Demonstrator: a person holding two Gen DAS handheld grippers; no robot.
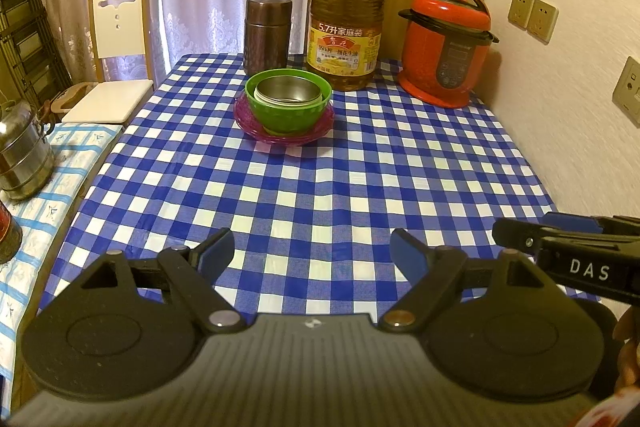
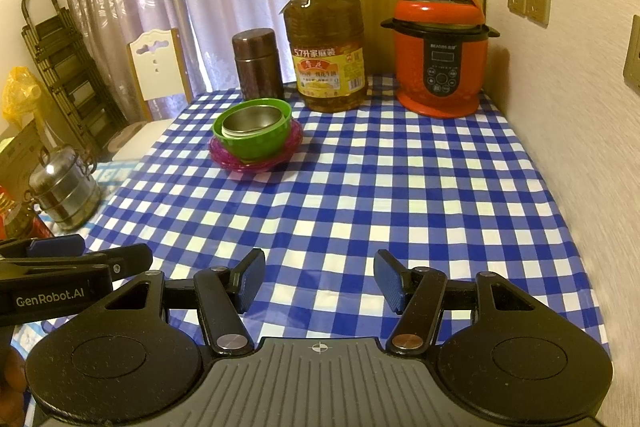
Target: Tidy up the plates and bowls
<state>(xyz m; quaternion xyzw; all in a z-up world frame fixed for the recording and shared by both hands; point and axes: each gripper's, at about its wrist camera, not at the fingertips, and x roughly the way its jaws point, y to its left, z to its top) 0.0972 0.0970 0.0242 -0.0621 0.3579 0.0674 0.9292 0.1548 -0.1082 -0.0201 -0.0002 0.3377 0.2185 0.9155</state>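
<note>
A steel bowl (image 1: 288, 91) (image 2: 251, 121) sits nested in a green bowl (image 1: 289, 115) (image 2: 256, 143), which rests on stacked magenta plates (image 1: 248, 119) (image 2: 224, 157) toward the far side of the checked table. My left gripper (image 1: 312, 255) hovers open over the near table edge, nothing between its blue pads; it also shows at the left edge of the right wrist view (image 2: 80, 251). My right gripper (image 2: 320, 279) is open beside it, holding nothing, and its fingers (image 1: 560, 231) reach in from the right in the left wrist view. Both stand well short of the stack.
Behind the stack stand a brown canister (image 1: 267, 35), a large oil bottle (image 1: 345, 23) and a red pressure cooker (image 1: 446, 47). A wall with sockets (image 1: 532, 15) runs along the right. To the left are a chair (image 1: 116, 39) and a steel tiffin (image 1: 22, 151) on a lower surface.
</note>
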